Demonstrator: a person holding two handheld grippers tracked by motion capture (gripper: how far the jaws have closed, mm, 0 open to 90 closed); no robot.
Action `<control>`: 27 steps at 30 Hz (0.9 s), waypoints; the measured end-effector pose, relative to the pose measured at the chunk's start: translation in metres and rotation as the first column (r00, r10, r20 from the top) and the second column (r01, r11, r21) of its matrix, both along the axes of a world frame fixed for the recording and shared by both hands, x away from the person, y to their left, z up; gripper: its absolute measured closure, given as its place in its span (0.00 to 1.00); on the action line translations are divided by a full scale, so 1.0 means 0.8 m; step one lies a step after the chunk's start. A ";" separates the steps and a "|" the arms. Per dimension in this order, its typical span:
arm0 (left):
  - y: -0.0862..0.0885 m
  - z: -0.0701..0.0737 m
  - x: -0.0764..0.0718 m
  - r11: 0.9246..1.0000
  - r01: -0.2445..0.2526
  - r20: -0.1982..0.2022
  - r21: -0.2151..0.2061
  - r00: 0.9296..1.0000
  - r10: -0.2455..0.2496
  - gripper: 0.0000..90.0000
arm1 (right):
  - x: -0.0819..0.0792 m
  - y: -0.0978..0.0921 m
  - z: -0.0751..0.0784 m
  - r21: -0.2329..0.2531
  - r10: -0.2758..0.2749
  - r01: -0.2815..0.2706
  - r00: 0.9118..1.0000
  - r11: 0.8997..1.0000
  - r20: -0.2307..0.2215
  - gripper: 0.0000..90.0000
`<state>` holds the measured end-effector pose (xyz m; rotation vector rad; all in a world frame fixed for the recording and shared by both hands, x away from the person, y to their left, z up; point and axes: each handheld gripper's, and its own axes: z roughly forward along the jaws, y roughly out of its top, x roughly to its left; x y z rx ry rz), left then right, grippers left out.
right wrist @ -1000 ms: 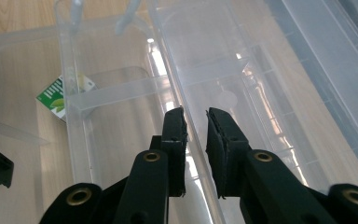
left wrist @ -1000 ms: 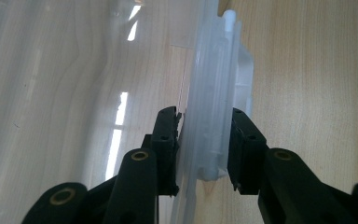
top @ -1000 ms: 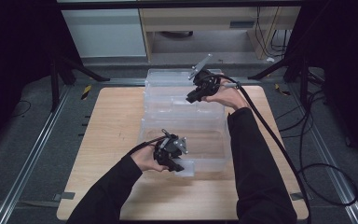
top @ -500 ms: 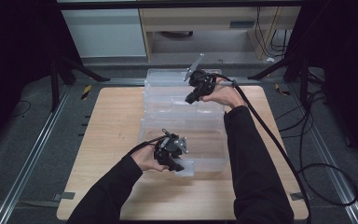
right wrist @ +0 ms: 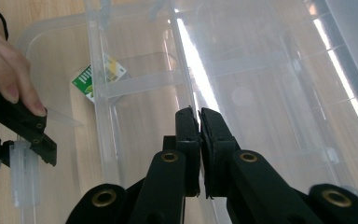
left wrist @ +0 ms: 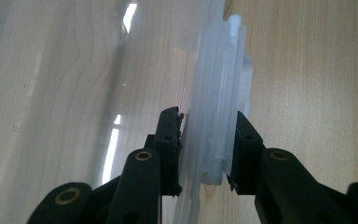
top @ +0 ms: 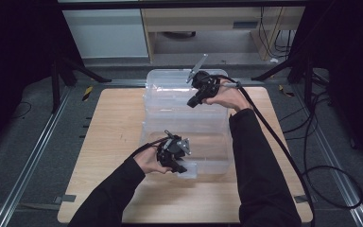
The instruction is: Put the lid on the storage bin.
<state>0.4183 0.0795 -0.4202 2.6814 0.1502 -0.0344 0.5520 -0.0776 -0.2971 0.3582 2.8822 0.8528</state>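
Note:
A clear plastic storage box [top: 217, 142] stands in the middle of the wooden table [top: 108, 142]. Its clear ribbed lid [top: 170, 90] is tilted up over the far side. My left gripper [top: 182, 166] is shut on the box's near rim handle [left wrist: 219, 93], one jaw on each side of the translucent plastic. My right gripper [top: 194, 101] is shut on a thin edge of the lid [right wrist: 186, 60]. In the right gripper view the left gripper [right wrist: 28, 140] and a hand show at the left.
A green label [right wrist: 95, 77] lies on the box's floor. Bare wood runs left, right and in front of the box. Metal rails [top: 33, 156] flank the table, and cables [top: 326, 175] lie on the floor at the right. A cabinet [top: 108, 28] stands beyond.
My right gripper has shifted slightly left with the lid edge held in it. The left gripper has stayed clamped on the box's near rim.

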 end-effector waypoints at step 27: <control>0.000 0.000 0.000 1.000 0.011 -0.001 0.002 1.000 -0.011 0.77 | -0.062 -0.002 0.001 0.025 0.021 -0.022 0.998 0.999 0.052 0.98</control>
